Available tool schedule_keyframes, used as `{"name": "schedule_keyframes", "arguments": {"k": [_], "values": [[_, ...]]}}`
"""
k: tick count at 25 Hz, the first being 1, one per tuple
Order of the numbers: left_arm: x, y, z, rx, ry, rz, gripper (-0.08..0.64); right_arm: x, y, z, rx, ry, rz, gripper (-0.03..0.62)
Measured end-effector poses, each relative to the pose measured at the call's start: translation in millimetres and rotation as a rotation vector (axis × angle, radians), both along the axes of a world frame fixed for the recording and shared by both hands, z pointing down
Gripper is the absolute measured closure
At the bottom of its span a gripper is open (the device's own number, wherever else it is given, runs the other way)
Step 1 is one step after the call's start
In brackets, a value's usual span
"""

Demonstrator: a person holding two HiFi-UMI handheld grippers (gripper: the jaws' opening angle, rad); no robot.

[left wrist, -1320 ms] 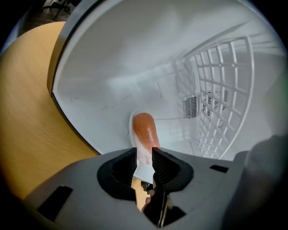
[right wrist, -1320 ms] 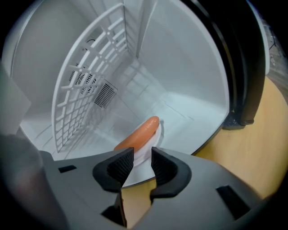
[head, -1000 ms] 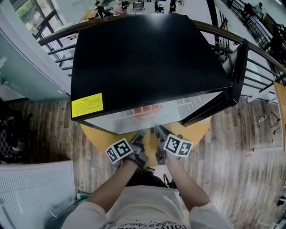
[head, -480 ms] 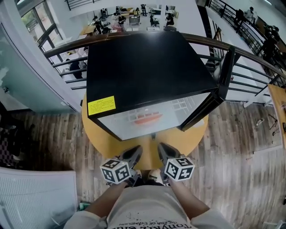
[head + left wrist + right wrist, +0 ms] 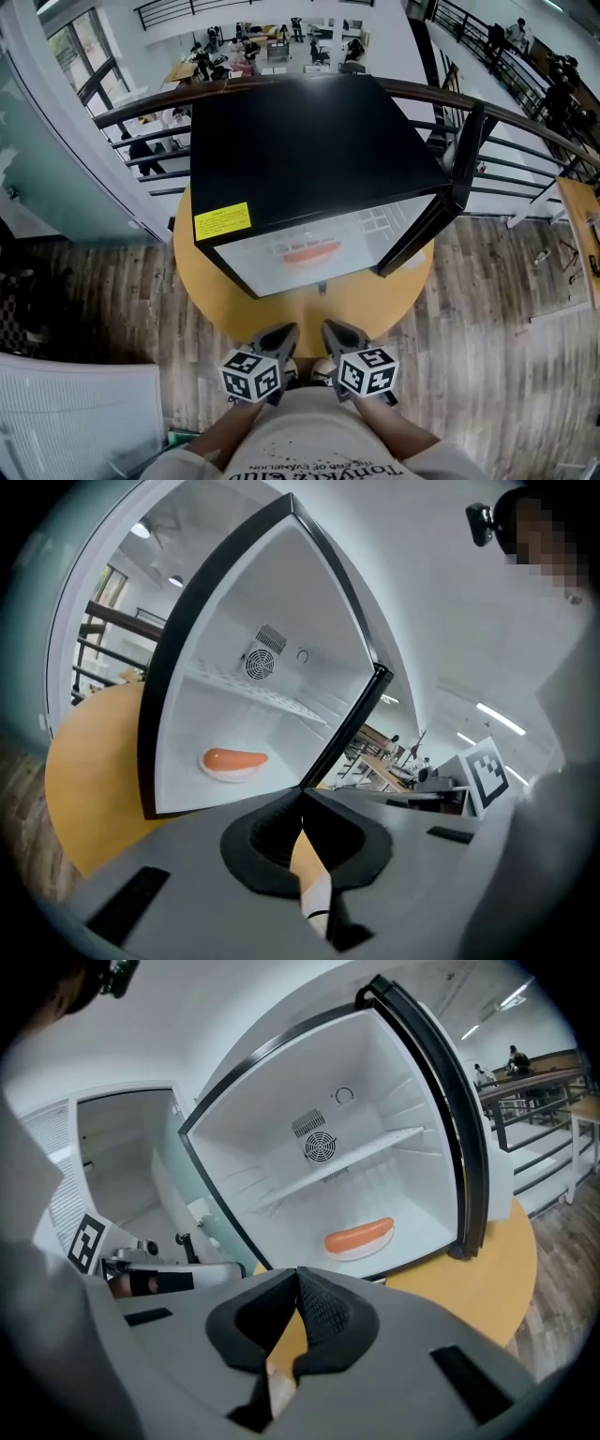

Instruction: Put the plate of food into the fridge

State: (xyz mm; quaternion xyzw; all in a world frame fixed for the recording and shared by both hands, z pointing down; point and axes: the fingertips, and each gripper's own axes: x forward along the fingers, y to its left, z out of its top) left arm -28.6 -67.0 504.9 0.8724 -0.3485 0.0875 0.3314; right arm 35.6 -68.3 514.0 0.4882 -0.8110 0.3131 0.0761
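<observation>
Two grippers, left gripper (image 5: 298, 801) and right gripper (image 5: 296, 1277): jaws pressed together, empty | plate (image 5: 352, 1252), probably with sausage (image 5: 359, 1236), on fridge (image 5: 309, 150) floor | door (image 5: 441, 202) open

In the head view, the top of the black box-shaped fridge (image 5: 309, 150) hid most of its white interior, and the white plate with the orange sausage (image 5: 312, 254) showed only as a blurred streak. The print on the yellow rectangular label (image 5: 222, 221) was too small to read, and the round yellow table (image 5: 281, 314) lay largely hidden under the fridge.
</observation>
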Motion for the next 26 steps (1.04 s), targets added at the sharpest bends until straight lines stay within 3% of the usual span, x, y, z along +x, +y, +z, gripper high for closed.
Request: {"name": "schedule_keyframes", "arguments": {"k": [3,12,26], "values": [[3.7,-0.2,-3.0,0.039,-0.037,0.029,0.535,-1.0,3.0,1.0,0.001,0.03,-0.013,0.566],[6.0,-2.8,-2.7,0.043,-0.057,0.049,0.535,4.2,0.4,-1.1,0.008,0.04,0.013,0.566],[-2.8,-6.1,-2.2,0.045,-0.058,0.013,0.535,-6.2,1.7,0.4,0.003,0.036,-0.016,0.566]]}}
